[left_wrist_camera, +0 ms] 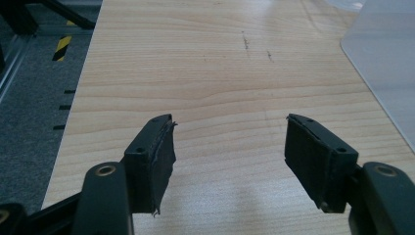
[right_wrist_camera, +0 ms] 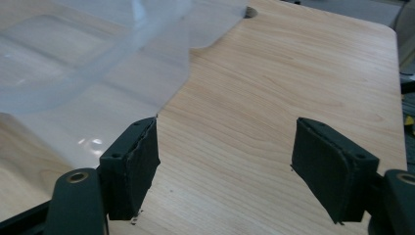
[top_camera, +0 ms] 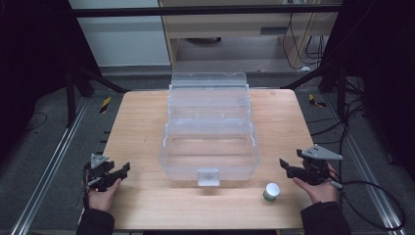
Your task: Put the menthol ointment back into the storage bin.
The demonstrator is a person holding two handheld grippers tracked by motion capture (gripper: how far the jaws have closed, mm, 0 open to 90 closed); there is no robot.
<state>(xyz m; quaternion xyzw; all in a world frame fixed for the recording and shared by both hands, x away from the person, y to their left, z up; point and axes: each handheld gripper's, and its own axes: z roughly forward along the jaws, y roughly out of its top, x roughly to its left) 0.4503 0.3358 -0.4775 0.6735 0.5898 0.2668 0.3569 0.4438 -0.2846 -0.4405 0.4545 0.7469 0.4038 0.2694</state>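
Pale wood worktop [top_camera: 142, 127], grain running left to right, one rounded far corner seen in the right gripper view. Clear plastic tiered box [top_camera: 209, 128] sits mid-worktop, opened out in three stepped trays from the far edge toward the near one; its lowest, largest tray has a small latch tab facing the near edge. A corner of that box [left_wrist_camera: 386, 63] enters the left gripper view at upper right, and its see-through wall [right_wrist_camera: 88, 63] covers the upper left of the right gripper view. Left gripper [top_camera: 121, 172] is held in a hand at the near left corner, over the worktop edge, well apart from the box; jaws spread wide, bare wood between the pads [left_wrist_camera: 164, 161]. Right gripper [top_camera: 285, 166] is held at the near right edge, jaws likewise standing apart with nothing between them [right_wrist_camera: 225, 166]. Small white-capped bottle [top_camera: 271, 191] stands upright near the near edge, between the box's near right corner and the right gripper, touching neither.
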